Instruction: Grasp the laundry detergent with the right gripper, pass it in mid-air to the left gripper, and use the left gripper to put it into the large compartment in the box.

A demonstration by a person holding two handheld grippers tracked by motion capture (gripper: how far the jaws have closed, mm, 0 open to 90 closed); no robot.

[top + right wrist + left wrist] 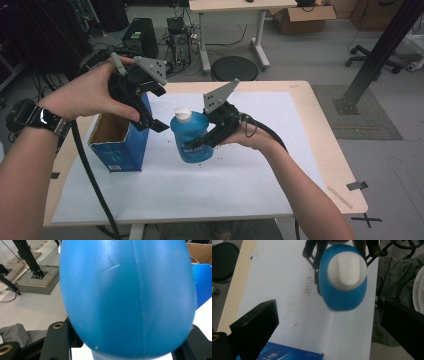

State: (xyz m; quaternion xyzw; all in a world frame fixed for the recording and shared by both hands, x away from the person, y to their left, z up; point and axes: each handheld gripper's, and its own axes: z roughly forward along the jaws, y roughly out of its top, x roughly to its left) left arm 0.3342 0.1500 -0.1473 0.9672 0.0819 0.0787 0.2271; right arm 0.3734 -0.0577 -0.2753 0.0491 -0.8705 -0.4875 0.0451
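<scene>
A blue plastic bottle [190, 136] with a white flip cap [182, 115] hangs above the white mat, held upright. My right gripper [196, 145] is shut on its body from the right. The bottle's blue side [127, 297] sits between the two black jaws in the right gripper view. My left gripper [152, 124] is open and empty, just left of the bottle and above an open blue carton [120, 145]. In the left gripper view its jaws stand wide apart, looking down on the cap [347, 270] and the carton's edge [284, 353].
A white mat [250, 175] covers the wooden table [325, 140]. Behind the table are a black round stool [234, 67], computer towers [140, 35], a desk and a cardboard box [302, 17]. A black frame post [372, 65] stands at the right. A thick cable [90, 175] trails over the table's left side.
</scene>
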